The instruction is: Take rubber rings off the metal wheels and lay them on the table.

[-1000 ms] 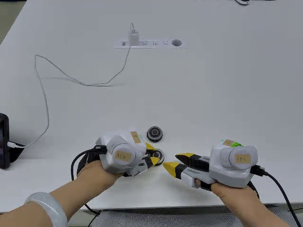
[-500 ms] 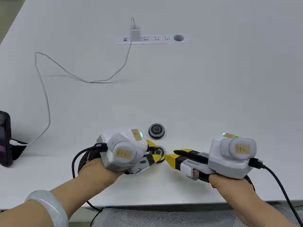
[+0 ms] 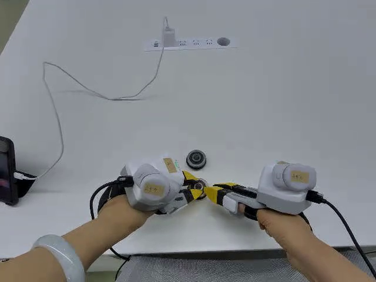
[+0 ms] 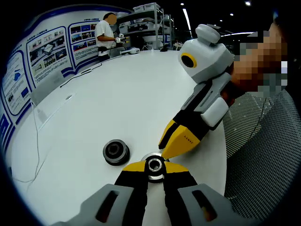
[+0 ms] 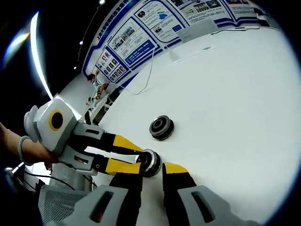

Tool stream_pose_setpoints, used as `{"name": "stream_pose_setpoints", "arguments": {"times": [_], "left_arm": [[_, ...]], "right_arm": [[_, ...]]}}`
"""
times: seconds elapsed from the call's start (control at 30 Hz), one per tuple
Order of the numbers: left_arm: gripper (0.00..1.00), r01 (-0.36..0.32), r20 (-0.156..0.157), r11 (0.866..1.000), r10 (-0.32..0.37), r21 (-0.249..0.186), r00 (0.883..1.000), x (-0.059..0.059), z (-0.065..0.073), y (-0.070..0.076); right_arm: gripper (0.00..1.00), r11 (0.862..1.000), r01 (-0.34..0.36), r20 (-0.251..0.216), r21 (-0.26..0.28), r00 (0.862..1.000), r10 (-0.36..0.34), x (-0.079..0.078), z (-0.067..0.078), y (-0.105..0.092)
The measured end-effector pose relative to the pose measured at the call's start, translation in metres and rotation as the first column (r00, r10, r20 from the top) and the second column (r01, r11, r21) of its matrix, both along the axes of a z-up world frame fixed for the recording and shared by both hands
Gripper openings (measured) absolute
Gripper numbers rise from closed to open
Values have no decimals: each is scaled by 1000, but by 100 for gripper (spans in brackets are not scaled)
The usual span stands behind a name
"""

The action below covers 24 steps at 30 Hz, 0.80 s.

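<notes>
Two hand-held grippers meet tip to tip. The left gripper (image 3: 192, 189) is clamped on a small metal wheel with a black rubber ring (image 4: 155, 165). The right gripper (image 3: 212, 192) has its jaws at that wheel's rim; whether they pinch it cannot be told. Just beyond the tips, a second black-ringed metal wheel (image 3: 196, 158) lies on the white table (image 3: 264, 106)
</notes>
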<state>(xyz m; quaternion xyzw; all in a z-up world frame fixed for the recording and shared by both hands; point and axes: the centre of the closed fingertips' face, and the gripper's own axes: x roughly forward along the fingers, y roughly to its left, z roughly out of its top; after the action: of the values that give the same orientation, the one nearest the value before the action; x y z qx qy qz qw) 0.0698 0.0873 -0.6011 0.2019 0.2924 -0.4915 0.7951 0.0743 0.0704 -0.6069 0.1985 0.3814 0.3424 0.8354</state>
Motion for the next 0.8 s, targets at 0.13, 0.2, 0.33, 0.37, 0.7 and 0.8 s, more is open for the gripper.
{"name": "stream_pose_setpoints", "arguments": {"times": [0.13, 0.2, 0.33, 0.37, 0.7, 0.8], "left_arm": [[12, -2, 1, 1000, 2, 0, 1000, 0, 0, 0], [12, -4, 0, 1000, 4, -1, 1000, 0, 0, 0], [12, -2, 1, 1000, 2, 1, 1000, -1, 0, 0], [12, -1, 2, 1000, 1, 2, 1000, -1, 0, -1], [12, -7, -1, 1000, 7, -3, 1000, -2, 0, -1], [12, -5, 0, 1000, 5, -3, 1000, -2, 0, 0]], "right_arm": [[17, 1000, 14, -23, 15, 1000, -14, 1, -2, 1], [17, 999, 22, -37, 28, 999, -21, 1, -3, 2], [16, 999, 34, -57, 35, 998, -32, 0, -5, 2], [17, 998, 39, -65, 40, 997, -36, 0, -5, 2], [20, 986, 107, -148, 129, 985, -87, 0, -5, 6], [20, 984, 117, -162, 138, 982, -94, 1, -6, 6]]}}
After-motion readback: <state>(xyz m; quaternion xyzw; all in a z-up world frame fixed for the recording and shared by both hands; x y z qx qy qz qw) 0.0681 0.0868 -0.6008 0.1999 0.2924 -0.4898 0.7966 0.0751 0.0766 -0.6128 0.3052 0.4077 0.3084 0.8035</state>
